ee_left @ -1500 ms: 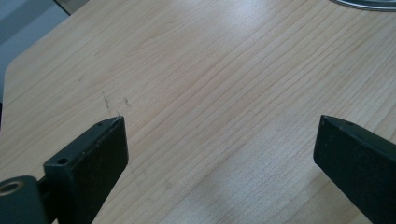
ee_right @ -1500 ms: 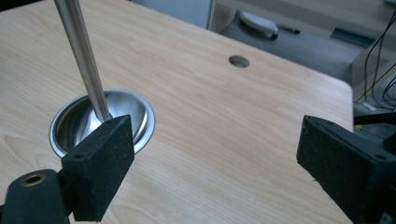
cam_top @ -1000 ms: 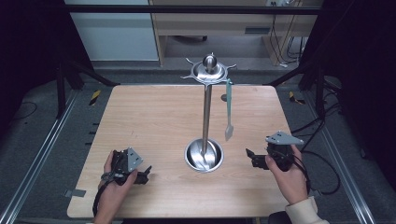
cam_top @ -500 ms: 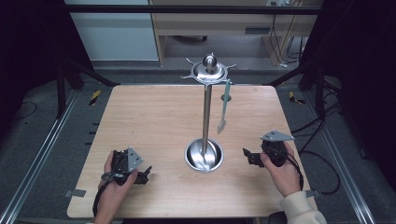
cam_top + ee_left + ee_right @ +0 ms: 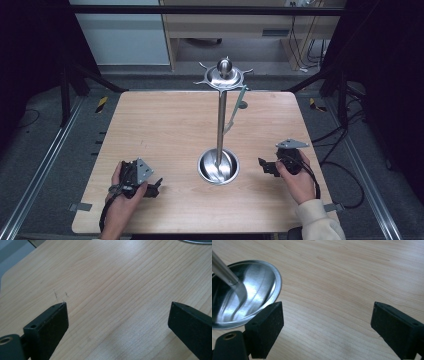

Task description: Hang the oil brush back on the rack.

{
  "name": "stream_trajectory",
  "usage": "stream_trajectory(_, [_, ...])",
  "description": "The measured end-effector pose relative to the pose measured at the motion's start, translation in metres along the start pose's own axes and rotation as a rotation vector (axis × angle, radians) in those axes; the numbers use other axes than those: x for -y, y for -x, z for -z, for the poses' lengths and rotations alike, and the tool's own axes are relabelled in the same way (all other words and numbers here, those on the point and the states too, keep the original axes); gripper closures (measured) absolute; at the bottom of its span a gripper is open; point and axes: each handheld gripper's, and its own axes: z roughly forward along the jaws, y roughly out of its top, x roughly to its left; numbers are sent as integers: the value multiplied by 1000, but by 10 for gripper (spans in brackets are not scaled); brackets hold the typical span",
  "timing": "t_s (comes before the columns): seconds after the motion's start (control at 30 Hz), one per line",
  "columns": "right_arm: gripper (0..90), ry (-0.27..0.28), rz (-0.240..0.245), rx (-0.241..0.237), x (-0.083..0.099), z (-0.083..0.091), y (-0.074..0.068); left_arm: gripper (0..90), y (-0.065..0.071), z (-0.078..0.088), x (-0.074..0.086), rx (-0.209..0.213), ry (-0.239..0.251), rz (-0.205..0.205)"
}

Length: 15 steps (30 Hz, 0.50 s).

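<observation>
High view: a steel utensil stand (image 5: 220, 120) stood mid-table on the wooden table (image 5: 165, 125), its dish base (image 5: 218, 166) between the two grippers and one utensil (image 5: 235, 107) hanging from the top ring; the left gripper (image 5: 156, 186) lay at the near left, the right gripper (image 5: 261, 163) just right of the base. Left gripper view: jaws were spread wide over bare wood, gripping nothing. Right gripper view: jaws were equally wide and empty, the dish base (image 5: 242, 295) just beside the left jaw.
</observation>
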Motion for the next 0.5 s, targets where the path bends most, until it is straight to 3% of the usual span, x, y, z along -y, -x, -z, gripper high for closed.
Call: stream_trajectory(0.5, [115,-10,-54,11,-1,-21,9,26,0,0,0,2,0,-1])
